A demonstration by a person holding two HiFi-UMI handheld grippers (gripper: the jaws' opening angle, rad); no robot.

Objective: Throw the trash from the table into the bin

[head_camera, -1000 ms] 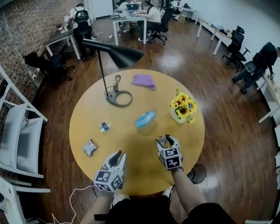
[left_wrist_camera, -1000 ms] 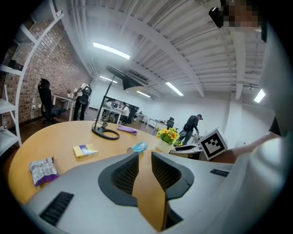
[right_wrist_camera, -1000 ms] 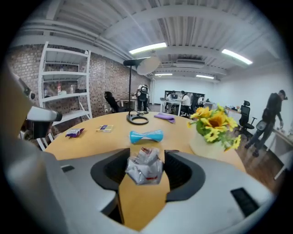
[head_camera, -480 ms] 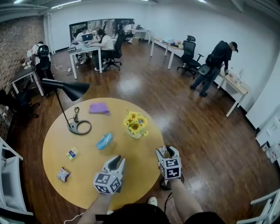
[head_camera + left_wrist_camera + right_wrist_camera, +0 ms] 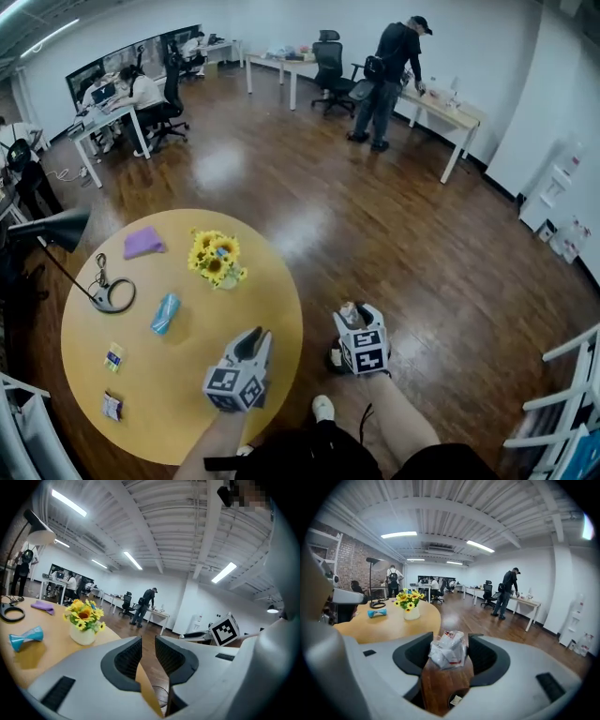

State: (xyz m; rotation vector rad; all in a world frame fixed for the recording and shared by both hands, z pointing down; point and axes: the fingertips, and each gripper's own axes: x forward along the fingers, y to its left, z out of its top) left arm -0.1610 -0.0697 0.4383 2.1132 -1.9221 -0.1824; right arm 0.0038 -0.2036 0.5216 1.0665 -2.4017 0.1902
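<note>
Open-plan office with dark plank floor, viewed steeply from above; round table (image 5: pixel 187 375) taken as reference.

Found crumpled clear wrapper (image 5: pixel 448 653) with red print pinched between both pads of right gripper (image 5: pixel 356 312). Jaws fairly wide on the bundle, held off the table's edge over bare floor. Noted bin (image 5: pixel 331 364) on the floor just beside the table's rim, close under that gripper (small pale scrap visible inside, in the right gripper view).

Found left gripper (image 5: pixel 251 336) over the table's near edge. Jaws nearly together, narrow gap between them, nothing in it.

Counted three loose items on the table:
- blue crumpled piece (image 5: pixel 165 314) near the middle
- small yellow-and-blue packet (image 5: pixel 113 357) toward the rim farthest from the bin
- small printed sachet (image 5: pixel 112 405) near that same rim

Also on the table: sunflowers in a white pot (image 5: pixel 216 261), purple cloth (image 5: pixel 143 242), black lamp (image 5: pixel 56 228) with coiled cord at its base.

Beyond the table: desks with seated people (image 5: pixel 141 92), and a standing person (image 5: pixel 394 56) at a pale desk by the white wall.
</note>
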